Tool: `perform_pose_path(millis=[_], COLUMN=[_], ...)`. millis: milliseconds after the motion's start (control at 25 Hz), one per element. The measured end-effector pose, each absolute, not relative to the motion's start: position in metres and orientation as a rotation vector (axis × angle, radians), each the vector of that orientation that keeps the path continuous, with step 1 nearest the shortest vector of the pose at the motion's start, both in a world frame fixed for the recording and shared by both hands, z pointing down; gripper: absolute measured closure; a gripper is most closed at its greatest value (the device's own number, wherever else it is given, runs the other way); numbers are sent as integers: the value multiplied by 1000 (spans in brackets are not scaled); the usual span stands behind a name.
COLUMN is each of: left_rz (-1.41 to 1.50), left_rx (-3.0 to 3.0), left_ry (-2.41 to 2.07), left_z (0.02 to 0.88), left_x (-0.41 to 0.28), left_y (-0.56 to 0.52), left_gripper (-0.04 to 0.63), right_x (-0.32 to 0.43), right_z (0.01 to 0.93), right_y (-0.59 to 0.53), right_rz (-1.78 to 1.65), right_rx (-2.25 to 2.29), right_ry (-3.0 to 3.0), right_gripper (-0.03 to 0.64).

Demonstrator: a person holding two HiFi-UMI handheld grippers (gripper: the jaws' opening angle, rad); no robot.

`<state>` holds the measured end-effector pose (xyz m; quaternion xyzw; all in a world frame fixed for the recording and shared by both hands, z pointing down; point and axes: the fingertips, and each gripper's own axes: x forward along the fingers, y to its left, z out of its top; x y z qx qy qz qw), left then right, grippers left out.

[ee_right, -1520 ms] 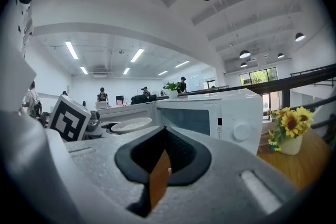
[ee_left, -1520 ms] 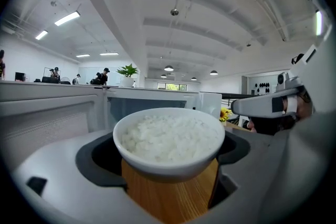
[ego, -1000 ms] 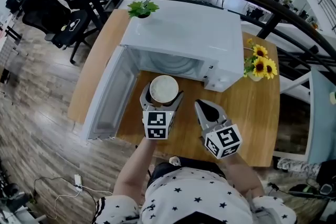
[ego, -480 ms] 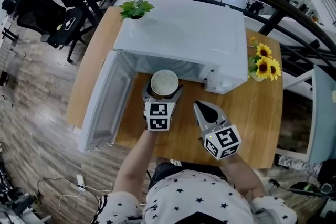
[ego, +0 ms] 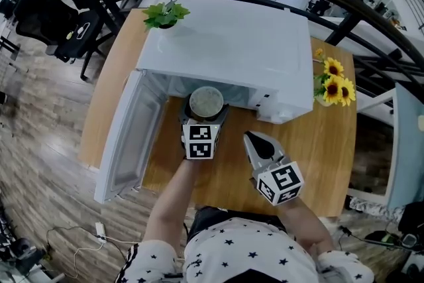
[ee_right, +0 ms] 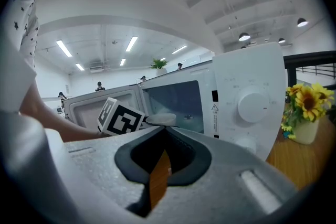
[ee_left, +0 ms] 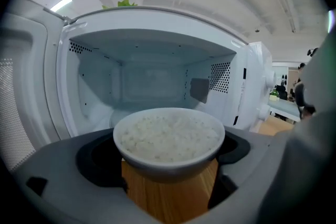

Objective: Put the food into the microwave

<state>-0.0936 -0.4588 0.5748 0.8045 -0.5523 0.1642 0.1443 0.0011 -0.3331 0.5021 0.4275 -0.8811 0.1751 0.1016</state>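
Starting with the head view, a white bowl of rice [ego: 207, 101] is seen clamped between the jaws of the left gripper [ego: 205, 117], right at the mouth of the white microwave [ego: 232, 50]. The microwave door [ego: 126, 136] is swung wide open to the left. The right gripper [ego: 257, 141] is held over the wooden table [ego: 318, 142], just right of the left one. Sunflowers [ego: 333, 81] are set beside the microwave's right side, and a potted plant [ego: 163, 13] is placed behind its left corner.

In the left gripper view, the bowl is gripped on both sides, table wood is visible beneath it, and the empty oven cavity [ee_left: 152, 81] is seen directly behind.

In the right gripper view, the jaws are pressed together with nothing held. The round control knob [ee_right: 253, 106] is seen ahead.
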Motion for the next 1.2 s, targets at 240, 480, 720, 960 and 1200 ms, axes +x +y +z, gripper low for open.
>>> perform_pose_path(millis=[240,480,720,960,1200], left_rz=[487,490,535,561,590], left_rx=[2299,2309,2320,2323,2338], left_ry=[-1580,-1580,-1578,-1583,-1588], left_z=[588,591,592,594,599], left_x=[-93,-91,-87,-85,-82], left_y=[-471,-481,-494,-504,-514], left_gripper=[103,103,103,103,103], right_x=[3,3,4,5,6], right_z=[505,509,510,511,513], right_y=[-338,-342,-344,-343,-342], right_rz=[532,550,557,566,572], right_rx=[1267,1276,1279,1286,1287], right_ry=[-2596,-2588,-2586,-2584,-2581], right_gripper=[612,612,612,612,612])
